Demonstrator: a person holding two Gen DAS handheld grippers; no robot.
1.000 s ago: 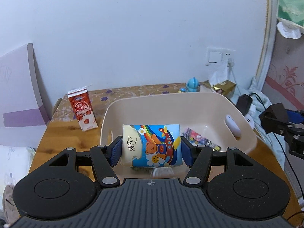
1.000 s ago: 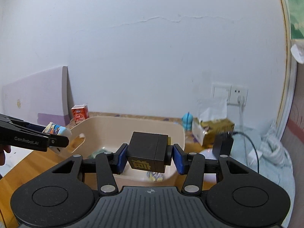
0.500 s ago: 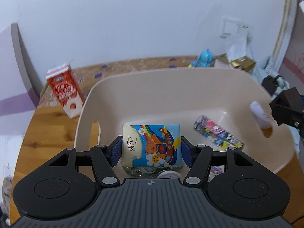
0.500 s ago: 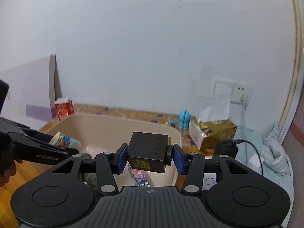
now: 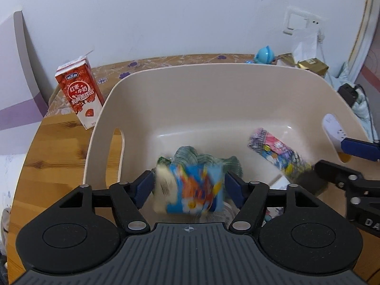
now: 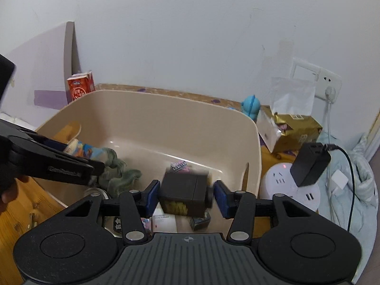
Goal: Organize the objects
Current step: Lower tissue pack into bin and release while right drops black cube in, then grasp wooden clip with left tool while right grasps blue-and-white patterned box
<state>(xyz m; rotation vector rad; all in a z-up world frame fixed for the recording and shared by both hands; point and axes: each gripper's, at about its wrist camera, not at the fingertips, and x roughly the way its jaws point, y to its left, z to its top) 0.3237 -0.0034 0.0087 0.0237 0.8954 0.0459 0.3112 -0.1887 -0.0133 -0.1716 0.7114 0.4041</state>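
Both grippers are over the beige plastic tub (image 5: 213,76), which also shows in the right wrist view (image 6: 166,109). My left gripper (image 5: 188,188) has opened and the colourful tissue pack (image 5: 190,190) is blurred between the jaws, dropping onto a green cloth (image 5: 204,158). My right gripper (image 6: 186,197) has opened with gaps on both sides of the black box (image 6: 182,194), which is blurred and falling. A colourful snack pack (image 5: 277,150) lies in the tub. The left gripper shows in the right view (image 6: 54,163).
A red milk carton (image 5: 79,95) stands left of the tub on the wooden table (image 5: 54,147). A blue toy (image 6: 250,106), gold tissue box (image 6: 294,130), white power hub (image 6: 289,185) with black charger (image 6: 308,163) sit right of the tub.
Both grippers moved down over the tub and opened. The tissue pack and the black box have been let go and are dropping into the tub.
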